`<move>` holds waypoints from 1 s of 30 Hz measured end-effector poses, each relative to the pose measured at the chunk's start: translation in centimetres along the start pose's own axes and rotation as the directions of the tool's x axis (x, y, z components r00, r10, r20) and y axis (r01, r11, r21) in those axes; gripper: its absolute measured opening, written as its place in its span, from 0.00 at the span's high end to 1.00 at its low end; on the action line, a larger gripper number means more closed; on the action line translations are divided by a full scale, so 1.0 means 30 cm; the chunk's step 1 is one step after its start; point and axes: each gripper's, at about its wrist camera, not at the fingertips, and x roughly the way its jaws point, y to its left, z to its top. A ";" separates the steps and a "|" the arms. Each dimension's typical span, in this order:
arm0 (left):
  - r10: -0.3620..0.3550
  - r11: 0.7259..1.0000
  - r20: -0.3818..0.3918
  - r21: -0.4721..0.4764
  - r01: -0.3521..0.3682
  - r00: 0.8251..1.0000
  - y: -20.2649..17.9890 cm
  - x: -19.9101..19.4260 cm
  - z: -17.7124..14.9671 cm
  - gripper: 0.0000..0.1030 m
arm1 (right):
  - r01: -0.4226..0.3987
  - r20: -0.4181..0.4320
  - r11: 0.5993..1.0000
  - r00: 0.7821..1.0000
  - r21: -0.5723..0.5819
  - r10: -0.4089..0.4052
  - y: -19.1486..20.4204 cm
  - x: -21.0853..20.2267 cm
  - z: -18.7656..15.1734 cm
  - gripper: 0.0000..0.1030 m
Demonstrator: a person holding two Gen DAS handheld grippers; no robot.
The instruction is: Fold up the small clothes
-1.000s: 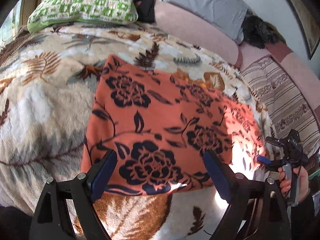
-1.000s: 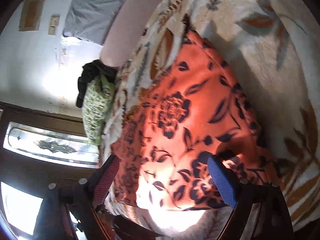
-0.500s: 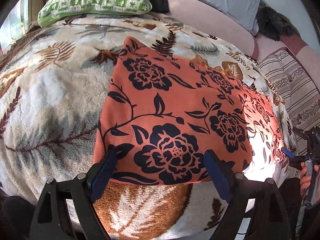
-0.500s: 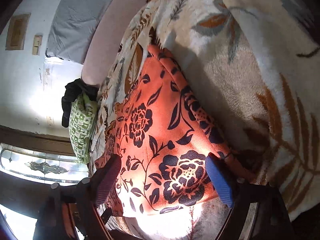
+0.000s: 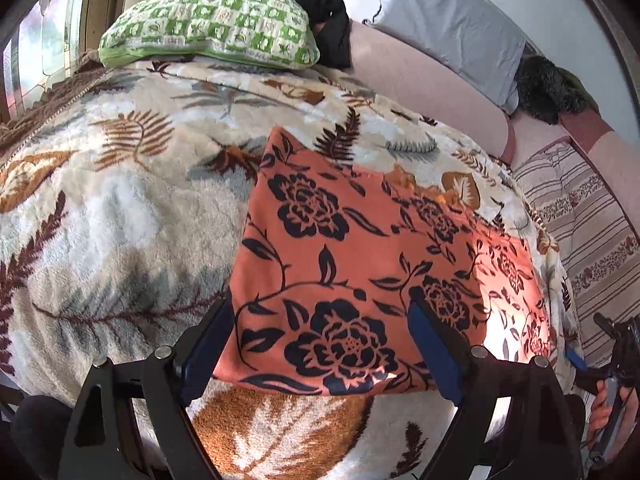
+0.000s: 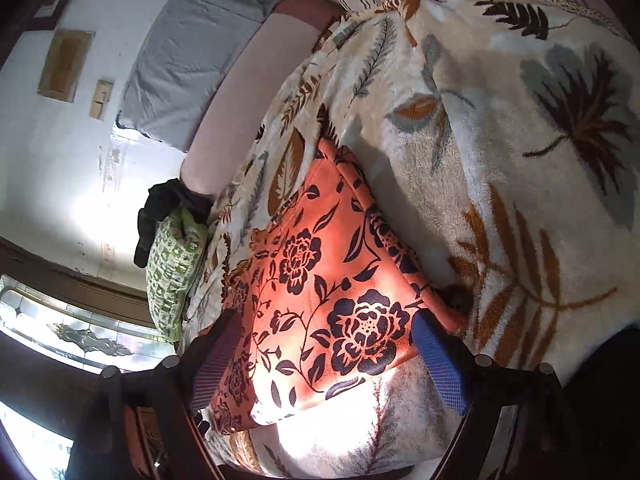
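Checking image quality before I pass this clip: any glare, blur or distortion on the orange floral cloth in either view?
Left wrist view: sharp, a blown-out sun patch on the orange black-flowered cloth at its near right corner, and fisheye bulging the leaf-print fleece blanket. Right wrist view: stronger glare washes out the cloth's near edge; the window is overexposed, and the frame is tilted.

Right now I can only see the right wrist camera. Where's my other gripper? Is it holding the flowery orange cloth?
Observer: No. The left gripper is open over the near edge of the orange cloth, holding nothing.
Operator: Can you see my right one from there?
Observer: Yes. The right gripper is just off the cloth's sunlit corner, with a hand around its handle.
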 end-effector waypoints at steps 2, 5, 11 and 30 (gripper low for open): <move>-0.019 1.000 0.021 0.012 0.019 1.000 -0.034 -0.009 0.029 0.14 | -0.046 -0.011 0.996 0.999 0.075 0.047 -0.038 -0.020 -0.041 0.13; -0.047 0.997 0.029 0.062 0.045 0.998 -0.101 -0.005 0.048 0.14 | -0.068 -0.051 0.982 0.996 0.178 0.078 -0.089 0.001 -0.105 0.13; -0.054 0.992 0.002 0.116 0.054 0.999 -0.176 0.027 0.031 0.14 | -0.059 -0.065 0.955 0.995 0.292 0.081 -0.153 0.095 -0.096 0.13; -0.015 0.983 -0.083 0.181 0.030 0.996 -0.248 0.147 0.032 0.14 | 0.026 -0.077 0.964 0.997 0.264 -0.006 -0.230 0.161 -0.046 0.77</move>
